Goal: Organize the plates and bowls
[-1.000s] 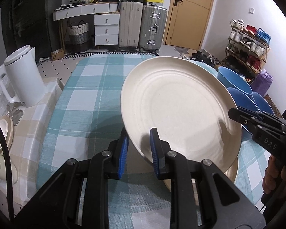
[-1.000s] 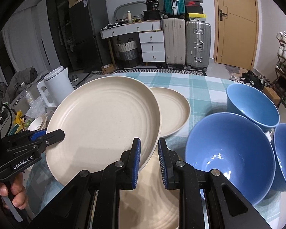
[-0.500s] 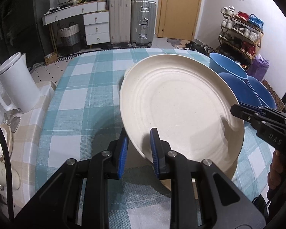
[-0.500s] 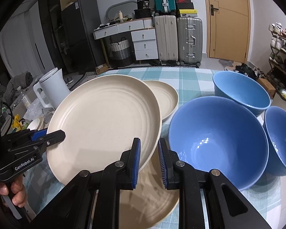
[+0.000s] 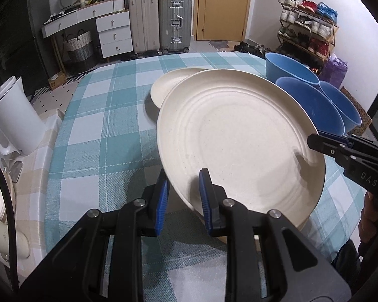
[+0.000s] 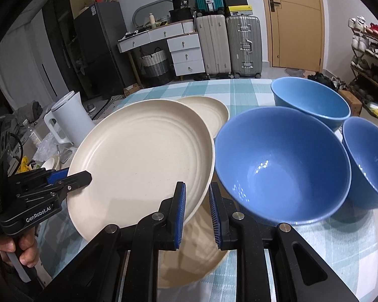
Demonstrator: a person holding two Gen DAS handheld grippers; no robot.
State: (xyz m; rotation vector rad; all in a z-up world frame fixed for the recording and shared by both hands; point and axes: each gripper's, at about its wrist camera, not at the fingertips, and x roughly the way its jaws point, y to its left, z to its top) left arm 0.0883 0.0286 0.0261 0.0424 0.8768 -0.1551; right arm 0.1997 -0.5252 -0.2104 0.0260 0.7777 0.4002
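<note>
Both grippers hold one large cream plate (image 5: 239,141) tilted above the checked table (image 5: 100,130). My left gripper (image 5: 182,196) is shut on its left rim. My right gripper (image 6: 196,211) is shut on its right rim; the plate also shows in the right wrist view (image 6: 138,163). A second cream plate (image 6: 189,259) lies on the table under it. A smaller cream plate (image 5: 168,88) lies further back. Three blue bowls stand at the right: a near one (image 6: 282,163), a far one (image 6: 312,100) and one at the edge (image 6: 370,161).
A white kettle (image 5: 15,115) stands on a side surface left of the table, with small dishes (image 5: 0,196) near it. Suitcases (image 5: 161,22), drawers and a shoe rack (image 5: 307,27) line the room beyond.
The held plate has tipped flatter and come lower. The smaller plate behind it now shows in the left wrist view. Both grippers keep their hold.
</note>
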